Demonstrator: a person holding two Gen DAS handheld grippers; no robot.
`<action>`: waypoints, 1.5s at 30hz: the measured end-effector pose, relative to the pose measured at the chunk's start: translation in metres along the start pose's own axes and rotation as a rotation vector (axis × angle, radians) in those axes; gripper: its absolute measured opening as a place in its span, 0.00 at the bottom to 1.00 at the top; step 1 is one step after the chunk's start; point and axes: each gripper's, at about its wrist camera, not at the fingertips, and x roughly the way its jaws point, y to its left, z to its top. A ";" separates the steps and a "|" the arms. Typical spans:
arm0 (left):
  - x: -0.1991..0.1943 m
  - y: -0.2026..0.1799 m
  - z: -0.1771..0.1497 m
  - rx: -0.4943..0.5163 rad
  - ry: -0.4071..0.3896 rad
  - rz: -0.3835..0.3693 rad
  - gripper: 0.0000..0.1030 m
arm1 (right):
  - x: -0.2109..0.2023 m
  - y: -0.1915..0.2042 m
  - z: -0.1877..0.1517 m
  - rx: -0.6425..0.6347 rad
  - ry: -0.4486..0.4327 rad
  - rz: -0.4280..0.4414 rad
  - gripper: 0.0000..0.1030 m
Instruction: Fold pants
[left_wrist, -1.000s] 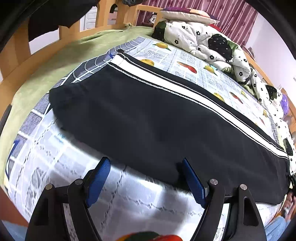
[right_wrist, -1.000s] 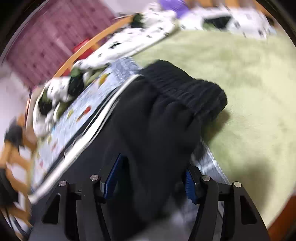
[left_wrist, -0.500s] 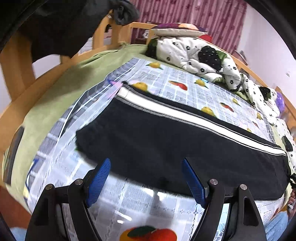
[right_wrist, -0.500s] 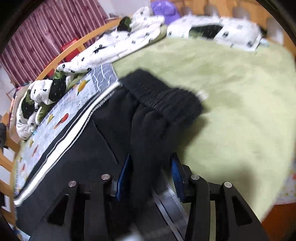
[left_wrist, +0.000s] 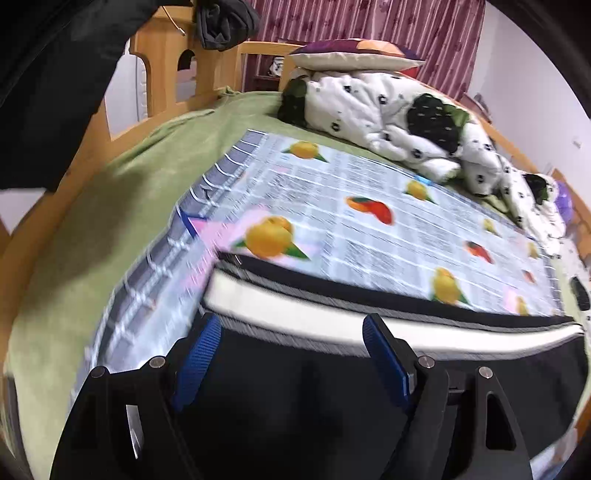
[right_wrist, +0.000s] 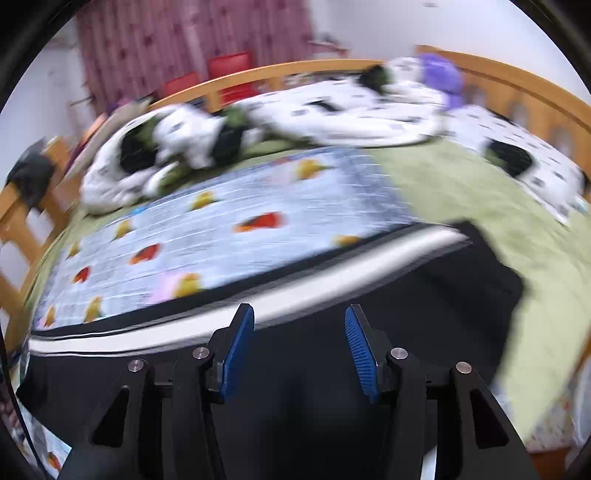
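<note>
The black pants (left_wrist: 295, 398) with a white side stripe (left_wrist: 314, 317) lie flat along the near edge of the bed on a fruit-print sheet (left_wrist: 369, 229). My left gripper (left_wrist: 291, 354) is open over the black fabric near the leg end, holding nothing. In the right wrist view the pants (right_wrist: 424, 306) lie flat with the waist end at the right on the green blanket. My right gripper (right_wrist: 299, 347) is open over the fabric and empty. Both views are motion-blurred.
A white black-spotted quilt (left_wrist: 388, 110) and a pillow (left_wrist: 354, 59) are piled at the far side. A green blanket (left_wrist: 110, 192) covers the mattress. A wooden bed frame (left_wrist: 159, 66) surrounds it, with dark clothing (left_wrist: 221, 22) hung on it. A purple toy (right_wrist: 439, 74) lies far right.
The right gripper has opened and let go of the waist end, which now lies flat. Both grippers have moved forward over the pants toward the white stripe.
</note>
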 end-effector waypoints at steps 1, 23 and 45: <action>0.009 0.005 0.006 -0.012 0.006 0.015 0.74 | 0.010 0.024 0.004 -0.031 0.009 0.009 0.49; 0.074 0.045 0.023 -0.103 0.057 -0.002 0.25 | 0.165 0.159 -0.018 -0.423 0.158 0.236 0.23; 0.082 -0.004 0.014 0.121 0.063 0.238 0.69 | 0.149 0.155 -0.037 -0.408 0.121 0.181 0.31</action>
